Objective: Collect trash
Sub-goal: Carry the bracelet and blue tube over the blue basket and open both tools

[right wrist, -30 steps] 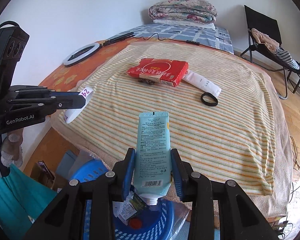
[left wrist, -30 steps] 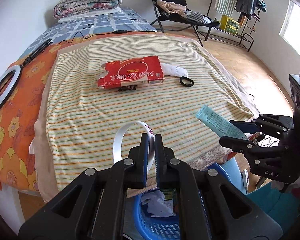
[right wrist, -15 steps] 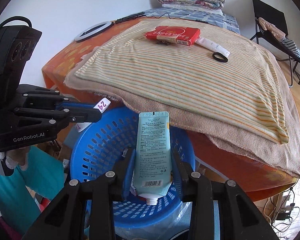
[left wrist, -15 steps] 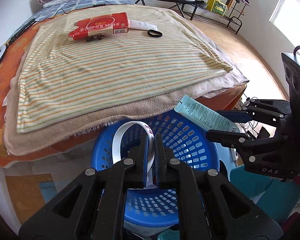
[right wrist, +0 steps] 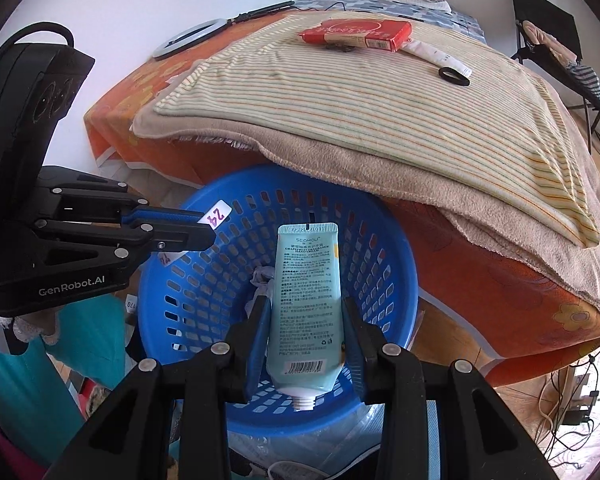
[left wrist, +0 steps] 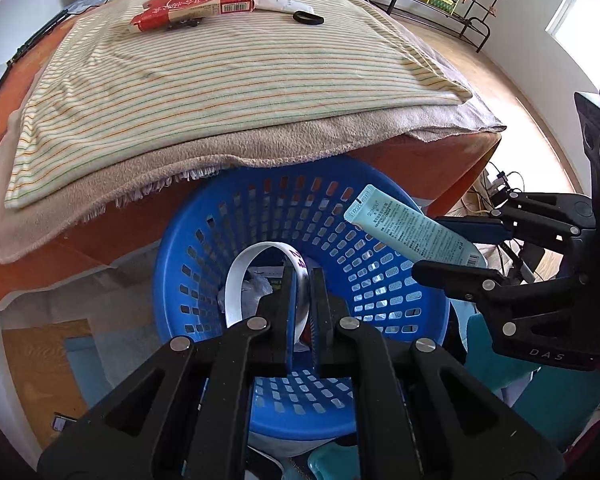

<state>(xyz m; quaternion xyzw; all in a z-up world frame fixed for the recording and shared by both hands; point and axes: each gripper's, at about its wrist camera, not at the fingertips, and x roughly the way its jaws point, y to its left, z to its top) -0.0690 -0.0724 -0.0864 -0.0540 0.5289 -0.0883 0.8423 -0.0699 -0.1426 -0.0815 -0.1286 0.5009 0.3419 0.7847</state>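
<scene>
Over the blue basket (left wrist: 396, 300) at the foot of the bed (right wrist: 500, 280), both claws hang with something pinched in them. On the left, the left claw (left wrist: 303, 280) is clamped on a curled white strip (left wrist: 236, 280) that loops out to the left of its fingers; purple digits are written on the strip's end, read as 24 in the right wrist view (right wrist: 216, 216). On the right, the right claw (right wrist: 306, 312) is closed on a pale teal tube (right wrist: 306, 292) printed with small text and a barcode, its threaded neck pointing back toward the camera, no cap on it. Seen from the left wrist, the tube (left wrist: 412, 232) sticks out above the basket's right side. Crumpled white paper (right wrist: 262, 280) lies at the bottom of the basket.

Up on the bed, a striped blanket (left wrist: 220, 68) carries a red box (left wrist: 196, 4), a white tube (left wrist: 280, 0) just beside it, and a black ring (left wrist: 308, 18) near the tube. A ring light (right wrist: 192, 36) rests on the orange sheet (right wrist: 140, 76) by the wall.
</scene>
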